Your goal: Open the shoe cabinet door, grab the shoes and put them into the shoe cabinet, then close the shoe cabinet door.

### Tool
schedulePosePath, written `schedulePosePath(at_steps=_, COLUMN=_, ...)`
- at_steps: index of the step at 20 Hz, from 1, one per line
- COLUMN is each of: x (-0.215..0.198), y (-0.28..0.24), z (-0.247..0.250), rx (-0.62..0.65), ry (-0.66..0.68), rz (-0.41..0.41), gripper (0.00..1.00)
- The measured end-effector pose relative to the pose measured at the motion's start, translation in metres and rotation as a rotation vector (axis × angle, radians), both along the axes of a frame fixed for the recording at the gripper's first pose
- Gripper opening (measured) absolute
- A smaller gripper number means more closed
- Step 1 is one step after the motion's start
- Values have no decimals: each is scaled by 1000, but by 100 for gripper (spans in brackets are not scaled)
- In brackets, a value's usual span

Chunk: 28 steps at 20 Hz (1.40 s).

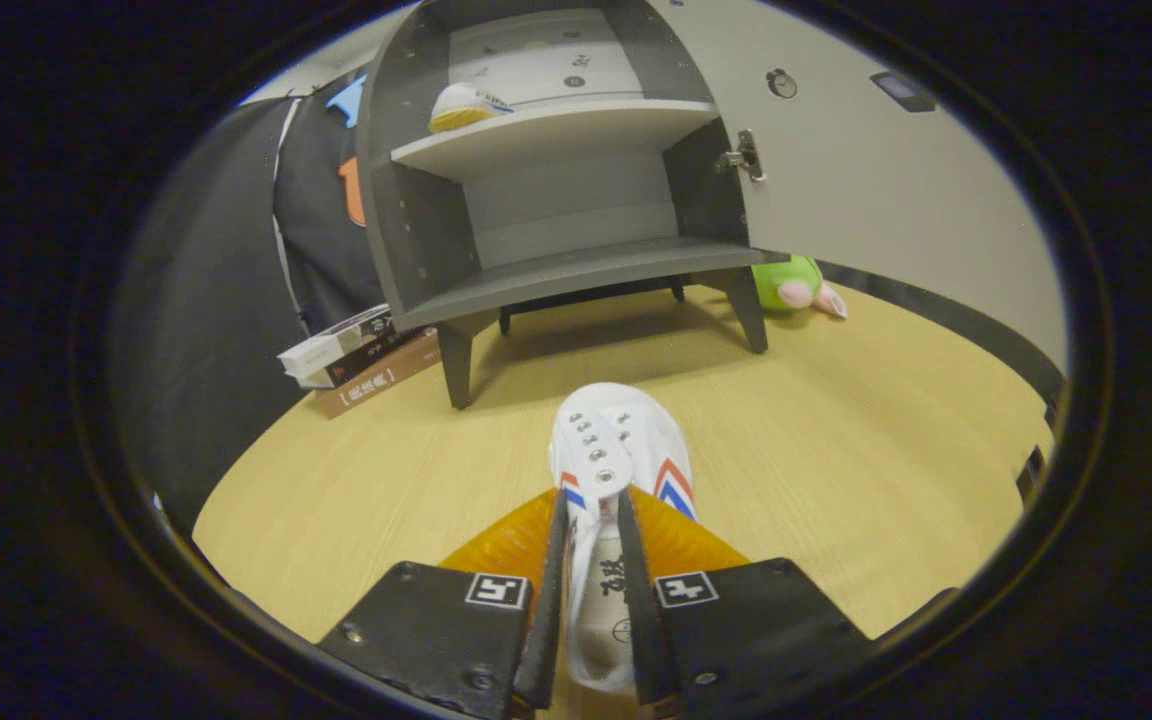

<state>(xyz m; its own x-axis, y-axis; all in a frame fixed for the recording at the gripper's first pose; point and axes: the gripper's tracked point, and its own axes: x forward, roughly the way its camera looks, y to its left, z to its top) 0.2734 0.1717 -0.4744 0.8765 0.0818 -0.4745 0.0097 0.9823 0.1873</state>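
Gripper view: my fingers (593,560) grip a white shoe (616,450) mid-table, facing the open shoe cabinet (556,200) at the far edge.

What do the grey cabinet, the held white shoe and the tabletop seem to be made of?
Grey open shoe cabinet: likely matte laminated board, flat panels with fitting holes. White lace-up shoe clamped in the gripper: apparently canvas, with metal eyelets. Pale tabletop: wood-grain surface, possibly laminate.
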Motion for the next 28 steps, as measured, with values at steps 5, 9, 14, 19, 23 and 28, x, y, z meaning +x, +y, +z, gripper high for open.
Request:
schedulePosePath(at_steps=5, x=36, y=15, z=-11, rx=255, ry=72, rz=50, gripper=14)
schedulePosePath(at_steps=9, x=32, y=10, z=-7, rx=205, ry=29, rz=66, gripper=5)
schedulePosePath(at_steps=14, x=32, y=8, z=-6, rx=146, ry=9, rz=79, gripper=5)
schedulePosePath(at_steps=19, x=20, y=16, z=11, rx=140, ry=-30, rz=109, gripper=5)
schedulePosePath(at_steps=23, x=10, y=10, z=45, rx=137, ry=-117, rz=157, gripper=5)
schedulePosePath(at_steps=28, x=-14, y=-7, z=105, rx=131, ry=-239, rz=229, gripper=5)
